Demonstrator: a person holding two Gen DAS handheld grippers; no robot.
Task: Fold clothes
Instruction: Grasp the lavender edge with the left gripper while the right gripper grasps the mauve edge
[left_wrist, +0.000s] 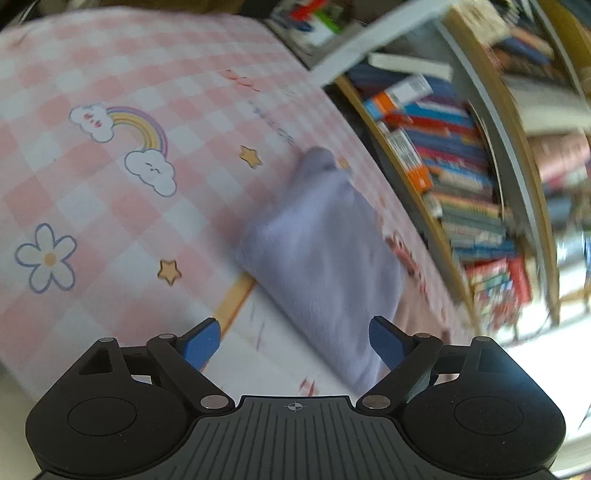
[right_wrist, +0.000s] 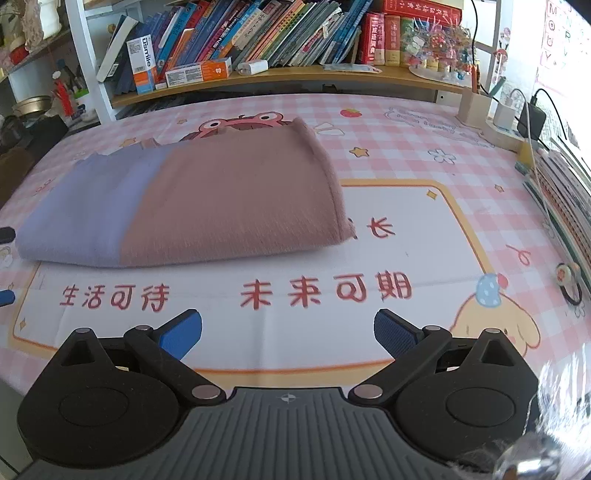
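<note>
A folded cloth (right_wrist: 184, 206) lies on the table (right_wrist: 406, 229). It is flat and neat, in the left middle of the right wrist view. Its left part is soft purple and its right part is dusty pink. The right edge of the cloth curls up a little. It covers part of a pink frog drawing (right_wrist: 240, 122) on the table cover.

The right gripper (right_wrist: 288, 330) is at the bottom of that view. Its two blue fingers (right_wrist: 397, 334) are spread wide apart. Nothing is between them. It is well apart from the cloth, over the red writing (right_wrist: 325, 291) on the table cover.

The left gripper (left_wrist: 294, 341) is at the bottom of the left wrist view. Its blue fingers (left_wrist: 201, 343) are spread wide too, and they hold nothing. This view is tilted and blurry. The purple end of the cloth (left_wrist: 325, 258) is in the middle of it, just past the right finger. I cannot tell if the finger touches the cloth.

The table cover is pink and white squares. In the upper left of the left wrist view there is a rainbow with two clouds (left_wrist: 125, 144). A white flower (left_wrist: 46, 258) is at the left edge, with small yellow stars near it.

A shelf of books (right_wrist: 266, 33) runs along the top of the right wrist view, behind the table. A yellow puppy drawing (right_wrist: 491, 317) is at the lower right of that view.
</note>
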